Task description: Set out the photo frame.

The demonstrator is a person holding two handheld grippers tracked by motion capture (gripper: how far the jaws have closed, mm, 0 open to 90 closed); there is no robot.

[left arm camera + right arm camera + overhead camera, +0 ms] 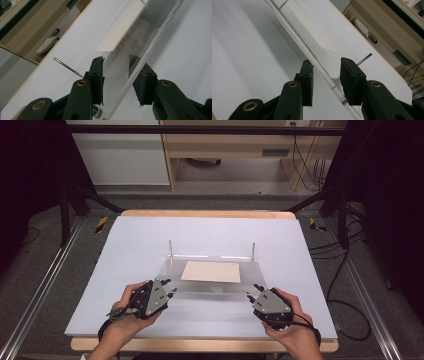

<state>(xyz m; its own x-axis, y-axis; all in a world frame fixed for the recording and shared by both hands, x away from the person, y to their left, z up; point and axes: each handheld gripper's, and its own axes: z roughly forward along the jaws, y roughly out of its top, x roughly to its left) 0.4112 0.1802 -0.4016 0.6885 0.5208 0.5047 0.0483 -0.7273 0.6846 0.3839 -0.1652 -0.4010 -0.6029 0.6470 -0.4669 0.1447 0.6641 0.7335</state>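
A clear acrylic frame [210,287] lies on the white tabletop [135,245] with a cream sheet [211,271] on it. Two thin metal rods [170,247] rise at its far corners. My left gripper [170,288] is at the frame's near left corner and my right gripper [252,293] at its near right corner. In the left gripper view the clear edge [150,47] runs between the jaws of the left gripper [116,61], and one pad shows through the plastic. In the right gripper view the right gripper [324,63] straddles the clear edge [294,33] the same way. Both look shut on the frame.
The table's wooden front edge [200,346] is just below both hands. Black frame posts [65,215] stand at the left and right sides. Cables [345,265] trail on the floor at the right. Wooden furniture [225,145] stands beyond the far edge.
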